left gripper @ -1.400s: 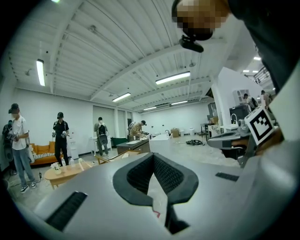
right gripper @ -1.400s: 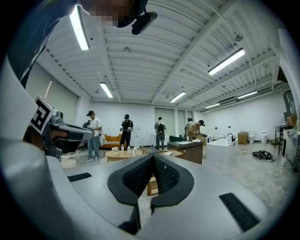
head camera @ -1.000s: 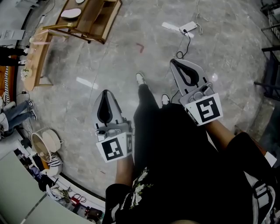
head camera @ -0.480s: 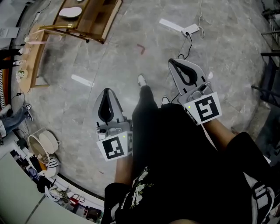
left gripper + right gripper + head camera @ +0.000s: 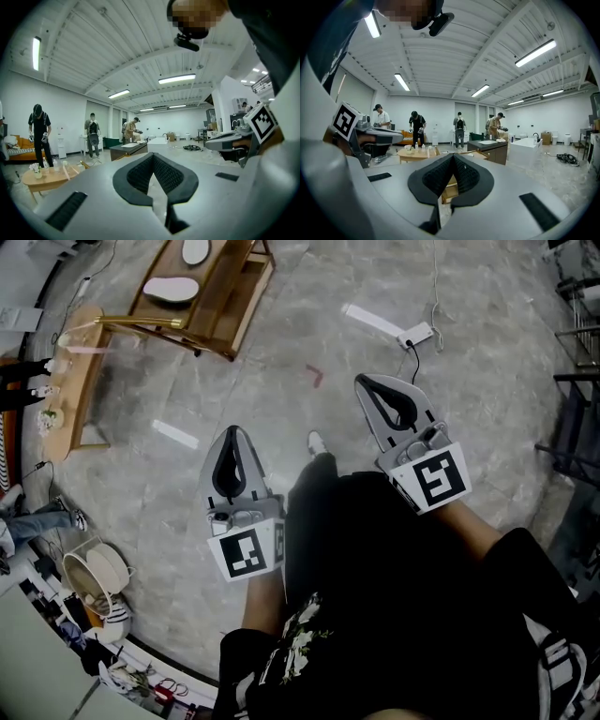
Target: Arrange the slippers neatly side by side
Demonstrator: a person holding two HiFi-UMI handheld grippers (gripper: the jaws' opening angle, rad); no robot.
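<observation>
Two white slippers lie on a low wooden rack (image 5: 220, 310) at the far left of the floor: one (image 5: 171, 289) on its near part, the other (image 5: 195, 249) behind it at the picture's top edge. My left gripper (image 5: 234, 433) is held level over the bare floor, well short of the rack, shut and with nothing in it. My right gripper (image 5: 362, 382) is level beside it, also shut and with nothing in it. In the left gripper view the jaws (image 5: 153, 155) meet at the tip. In the right gripper view (image 5: 453, 155) the rack's wood (image 5: 449, 190) shows under the closed tip.
A round wooden side table (image 5: 70, 371) stands left of the rack. A white power strip (image 5: 419, 334) with its cable lies on the grey floor ahead right. A basket (image 5: 94, 568) and clutter are at the lower left. Several people stand far off in the room.
Both grippers have been carried forward across the floor, still shut. The rack with the slippers has come nearer and lower in the head view.
</observation>
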